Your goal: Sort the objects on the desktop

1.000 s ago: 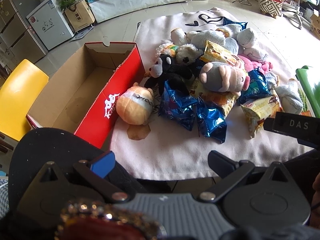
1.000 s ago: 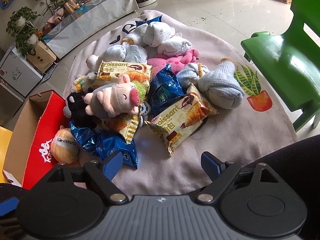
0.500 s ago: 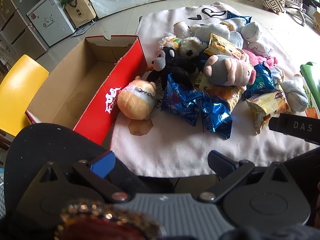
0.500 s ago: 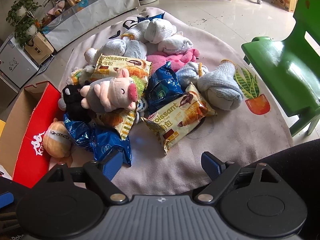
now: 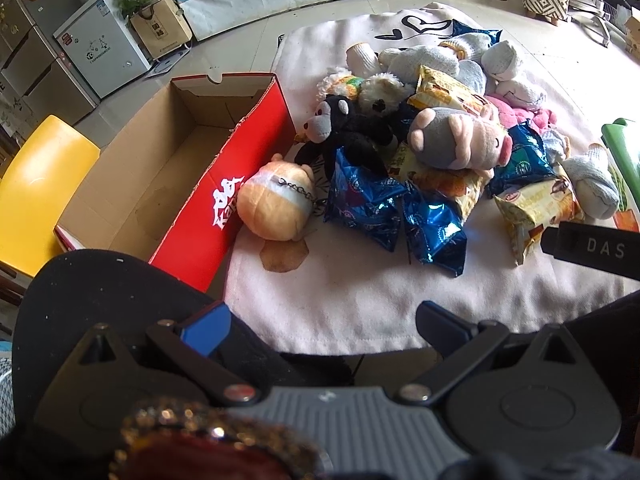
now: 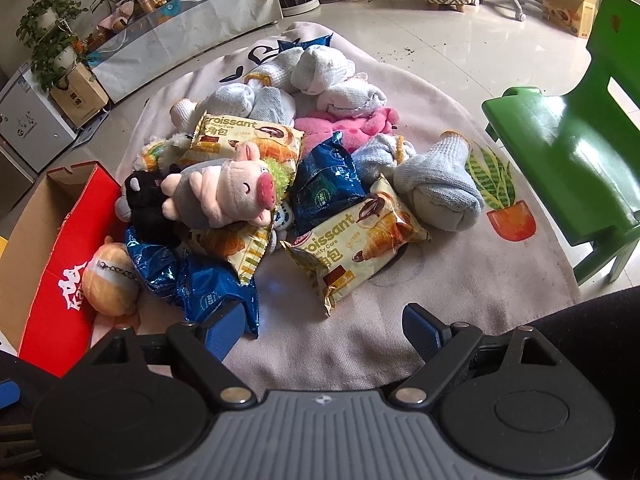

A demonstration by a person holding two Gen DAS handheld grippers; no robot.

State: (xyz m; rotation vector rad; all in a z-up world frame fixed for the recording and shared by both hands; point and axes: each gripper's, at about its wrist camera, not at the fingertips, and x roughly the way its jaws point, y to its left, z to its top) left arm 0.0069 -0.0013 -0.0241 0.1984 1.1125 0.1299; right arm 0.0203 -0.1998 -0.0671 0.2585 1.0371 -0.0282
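Left wrist view: the left gripper [image 5: 320, 320] hangs above the near edge of the pale rug [image 5: 340, 292], fingers spread wide with nothing between them. A red cardboard box [image 5: 224, 200] stands open and empty at the rug's left edge (its interior is plain brown card). An orange plush ball [image 5: 276, 200] with a short chain rests against the box's red wall. Just beside it lie two blue foil snack bags [image 5: 396, 216], and behind them a black monkey plush [image 5: 344, 128].

Right wrist view: the right gripper [image 6: 322, 324] is also spread apart and holds nothing, poised over the rug's near edge. A grey-and-pink pig plush [image 6: 224, 196] lies on top of the pile. A croissant packet [image 6: 356, 244] lies flat nearest the gripper, touching another blue bag [image 6: 324, 184]. Rolled white and pale blue socks [image 6: 436, 188] sit at the right and far side of the pile. A green plastic chair [image 6: 576, 136] stands at the rug's right edge.
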